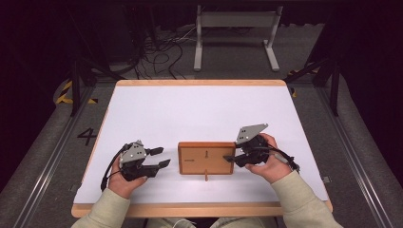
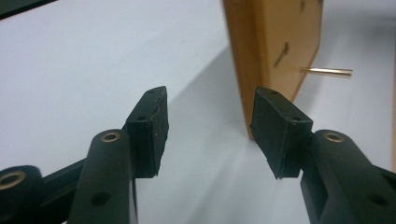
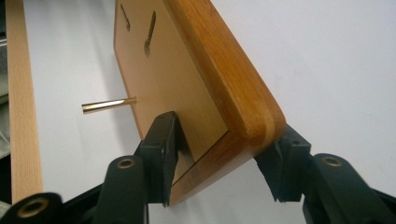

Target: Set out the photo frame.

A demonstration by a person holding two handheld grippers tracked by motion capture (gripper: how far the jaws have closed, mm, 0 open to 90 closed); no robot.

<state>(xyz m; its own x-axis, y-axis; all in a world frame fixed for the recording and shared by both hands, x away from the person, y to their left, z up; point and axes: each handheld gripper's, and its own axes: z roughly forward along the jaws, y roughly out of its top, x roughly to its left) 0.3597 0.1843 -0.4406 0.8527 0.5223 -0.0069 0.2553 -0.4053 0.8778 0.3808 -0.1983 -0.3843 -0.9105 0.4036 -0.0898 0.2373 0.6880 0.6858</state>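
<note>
Frame: we see a wooden frame [image 1: 206, 158] lying back-up on the white table [image 1: 190, 109], near its 6 o'clock edge.
Right gripper [image 1: 230, 158]: clenched on the frame's 3 o'clock edge.
Left gripper [image 1: 161, 157]: jaws apart, holding nothing, just beside the frame's 9 o'clock edge.
Peg [image 3: 108, 105]: we see a brass peg sticking out of the frame's back.

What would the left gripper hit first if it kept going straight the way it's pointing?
Most likely the left edge of the wooden frame: the open left gripper points at it across bare table, with that edge just ahead of its right jaw.
</note>
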